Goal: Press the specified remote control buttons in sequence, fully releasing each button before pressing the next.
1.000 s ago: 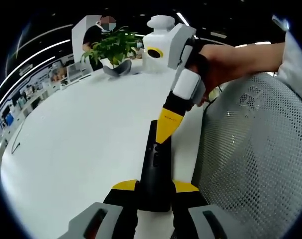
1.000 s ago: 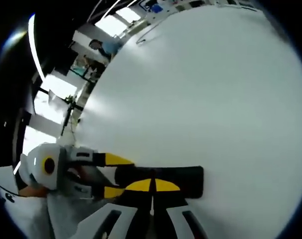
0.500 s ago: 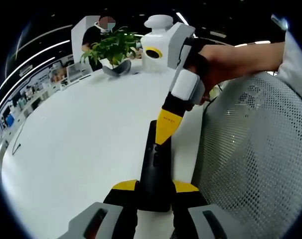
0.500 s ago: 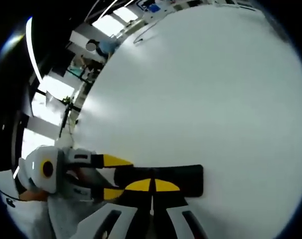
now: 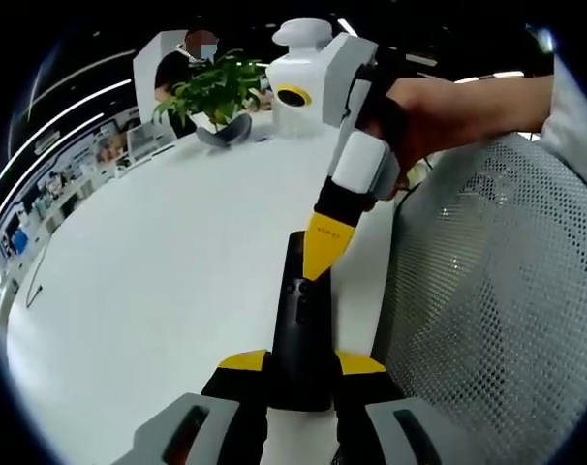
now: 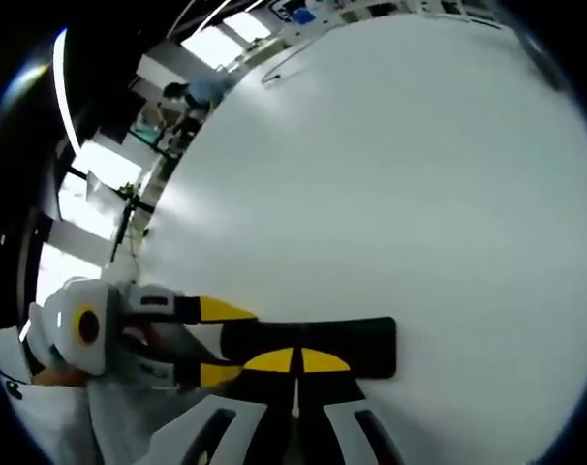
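A black remote control (image 5: 295, 325) lies lengthwise on the white table (image 5: 158, 262). My left gripper (image 5: 301, 364) is shut on its near end, one yellow tip on each side. My right gripper (image 5: 323, 254) comes in from the upper right, held by a hand. Its yellow tips are shut together and rest on the remote's upper buttons. In the right gripper view the shut right gripper (image 6: 295, 360) sits over the remote control (image 6: 366, 341). The left gripper (image 6: 211, 339) holds the remote's other end from the left.
A potted green plant (image 5: 214, 92) stands at the table's far edge, with a person behind it. A grey mesh chair back (image 5: 497, 291) is close on the right. A thin dark object (image 5: 34, 291) lies on the table at the far left.
Both views have shifted slightly with the hands. The right gripper's shut tip stays at the same spot on the remote, and the left gripper's hold is unchanged.
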A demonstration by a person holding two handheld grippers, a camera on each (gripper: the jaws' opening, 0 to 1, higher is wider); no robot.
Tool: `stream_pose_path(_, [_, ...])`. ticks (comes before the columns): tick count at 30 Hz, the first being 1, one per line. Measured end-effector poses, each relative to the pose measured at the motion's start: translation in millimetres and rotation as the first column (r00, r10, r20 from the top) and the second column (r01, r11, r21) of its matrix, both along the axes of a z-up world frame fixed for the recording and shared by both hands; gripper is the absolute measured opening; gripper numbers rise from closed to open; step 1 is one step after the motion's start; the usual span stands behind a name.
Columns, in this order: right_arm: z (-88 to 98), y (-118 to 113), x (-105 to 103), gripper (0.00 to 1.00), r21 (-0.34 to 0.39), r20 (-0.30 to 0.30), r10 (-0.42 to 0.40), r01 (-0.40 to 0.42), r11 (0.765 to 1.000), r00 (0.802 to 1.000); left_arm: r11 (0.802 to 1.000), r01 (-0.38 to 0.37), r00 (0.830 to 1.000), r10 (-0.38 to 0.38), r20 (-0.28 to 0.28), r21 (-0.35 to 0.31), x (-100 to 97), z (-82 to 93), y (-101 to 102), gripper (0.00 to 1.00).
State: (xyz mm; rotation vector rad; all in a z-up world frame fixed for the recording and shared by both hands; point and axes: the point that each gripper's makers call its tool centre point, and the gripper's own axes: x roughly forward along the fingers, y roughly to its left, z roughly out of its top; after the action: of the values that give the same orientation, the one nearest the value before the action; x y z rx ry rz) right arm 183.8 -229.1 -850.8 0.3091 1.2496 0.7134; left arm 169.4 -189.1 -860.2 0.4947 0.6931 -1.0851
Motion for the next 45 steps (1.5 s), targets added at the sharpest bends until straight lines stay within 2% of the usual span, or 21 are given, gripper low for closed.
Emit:
stream_pose_path(8, [-1.9, -9.5, -5.9, 0.00, -0.020, -0.067, -0.028, 0.026, 0.999, 0.997, 1.000, 0.014, 1.000, -0.014, 0.004, 0.006, -1.1, 0.3, 0.5, 0.24])
stream_pose_path(23, [-2.2, -12.6, -6.0, 0.00, -0.017, -0.089, -0.054, 0.052, 0.998, 0.995, 1.000, 0.015, 1.000, -0.015, 0.003, 0.004, -1.5, 0.4, 0.7, 0.24])
stream_pose_path(32, [-5.2, -13.7, -4.7, 0.00, 0.006, -0.124, -0.089, 0.091, 0.996, 0.988, 1.000, 0.016, 1.000, -0.016, 0.008, -0.013, -0.6, 0.4, 0.5, 0.25])
stream_pose_path(40, [-4.4, -13.6, -3.5, 0.00, 0.028, -0.138, -0.097, 0.102, 0.994, 0.986, 1.000, 0.008, 1.000, -0.008, -0.005, -0.022, 0.3, 0.0, 0.4, 0.25])
stream_pose_path(45, [-1.3, -11.7, -4.6, 0.00, 0.005, -0.103, -0.070, 0.071, 0.997, 0.992, 1.000, 0.000, 1.000, 0.000, -0.013, -0.030, 1.2, -0.6, 0.4, 0.25])
